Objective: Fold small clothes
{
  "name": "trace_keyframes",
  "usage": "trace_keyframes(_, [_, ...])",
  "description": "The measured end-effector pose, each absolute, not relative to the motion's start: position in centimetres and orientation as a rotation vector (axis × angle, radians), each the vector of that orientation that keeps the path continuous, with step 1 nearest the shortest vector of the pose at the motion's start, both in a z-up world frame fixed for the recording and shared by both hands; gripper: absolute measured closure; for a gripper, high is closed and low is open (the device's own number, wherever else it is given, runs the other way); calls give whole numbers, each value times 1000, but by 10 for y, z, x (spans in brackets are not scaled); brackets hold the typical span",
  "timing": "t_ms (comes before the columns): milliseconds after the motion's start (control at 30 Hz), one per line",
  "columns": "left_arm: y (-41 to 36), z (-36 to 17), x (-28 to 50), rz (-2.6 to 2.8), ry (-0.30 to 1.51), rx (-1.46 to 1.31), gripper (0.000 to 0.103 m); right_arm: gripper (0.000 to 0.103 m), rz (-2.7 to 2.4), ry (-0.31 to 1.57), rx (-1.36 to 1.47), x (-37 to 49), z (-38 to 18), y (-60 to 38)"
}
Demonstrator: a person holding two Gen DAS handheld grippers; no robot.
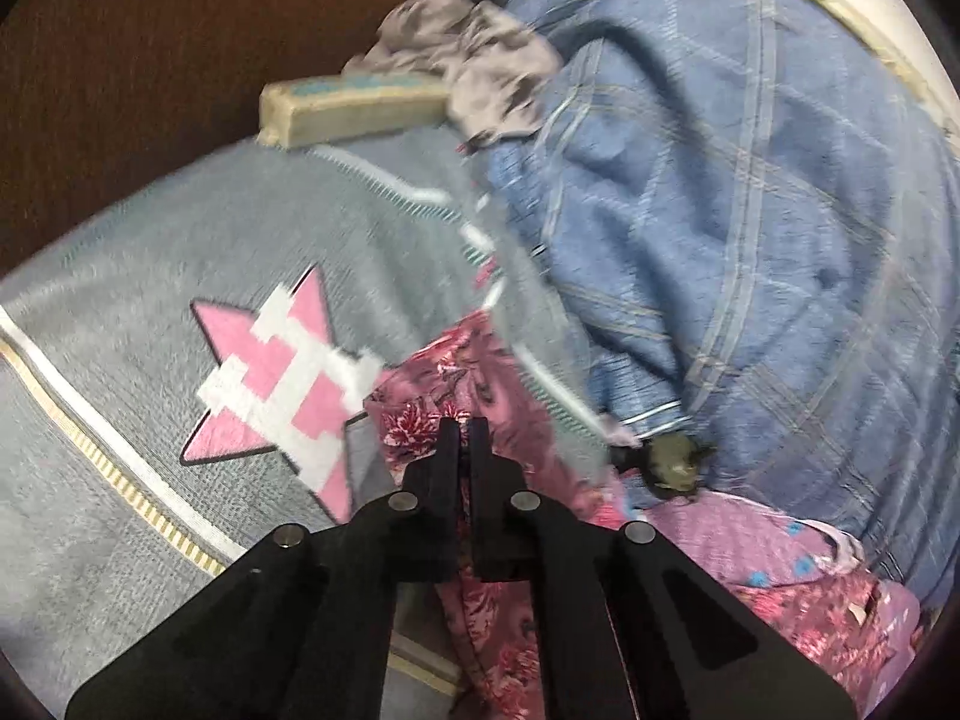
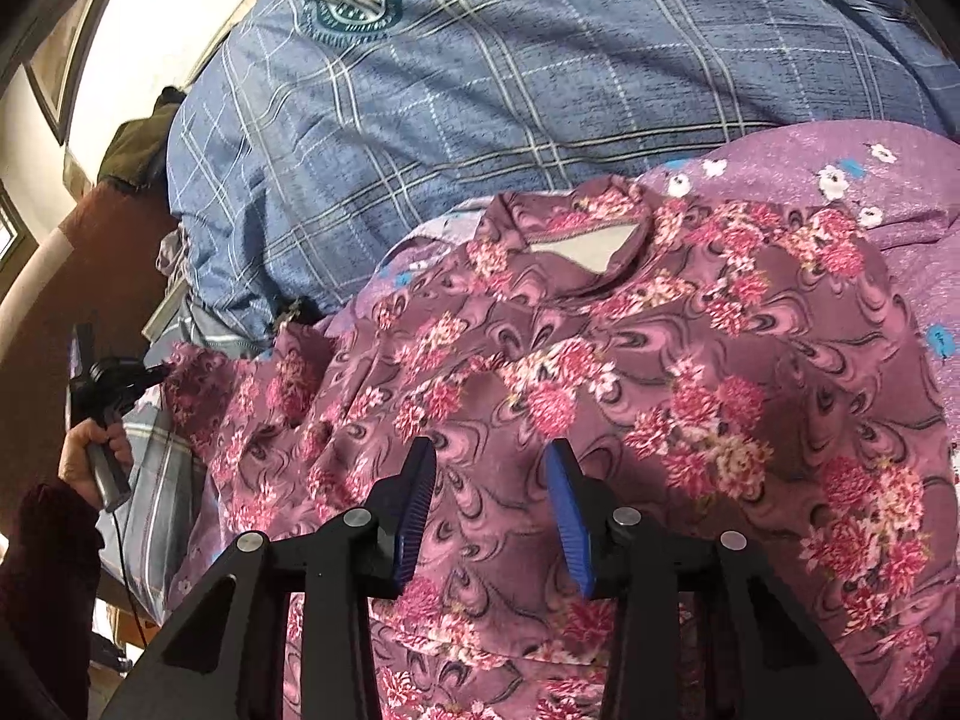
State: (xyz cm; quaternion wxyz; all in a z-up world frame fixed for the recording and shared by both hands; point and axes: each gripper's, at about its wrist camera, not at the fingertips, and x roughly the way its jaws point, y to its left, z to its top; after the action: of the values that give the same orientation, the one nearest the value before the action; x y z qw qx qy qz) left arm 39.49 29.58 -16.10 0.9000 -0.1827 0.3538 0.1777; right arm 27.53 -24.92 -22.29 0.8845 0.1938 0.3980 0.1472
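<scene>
A small maroon floral top (image 2: pixel 600 372) lies spread on the bed, neck opening at the far side. My right gripper (image 2: pixel 491 456) hovers open just above its near middle, blue pads apart, holding nothing. My left gripper (image 1: pixel 461 429) is shut on the left edge of the floral top (image 1: pixel 444 384) and lifts it. In the right wrist view the left gripper (image 2: pixel 159 372) shows at the far left, pinching the garment's sleeve end, with the person's hand below it.
A blue plaid duvet (image 2: pixel 480 90) is heaped behind the top. A purple flowered sheet (image 2: pixel 840 162) lies under it. A grey blanket with a pink star (image 1: pixel 282 372) lies left. A crumpled grey garment (image 1: pixel 474 54) and a beige box (image 1: pixel 354 108) sit far back.
</scene>
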Motion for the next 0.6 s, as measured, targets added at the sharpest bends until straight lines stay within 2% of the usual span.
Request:
trace_keyframes(267, [204, -80, 370, 195, 654, -227, 103, 64, 242, 757, 490, 274, -213, -280])
trace_keyframes(433, [98, -37, 346, 35, 632, -108, 103, 64, 192, 732, 549, 276, -211, -305])
trace_keyframes(600, [-18, -18, 324, -151, 645, -12, 103, 64, 145, 689, 653, 275, -207, -345])
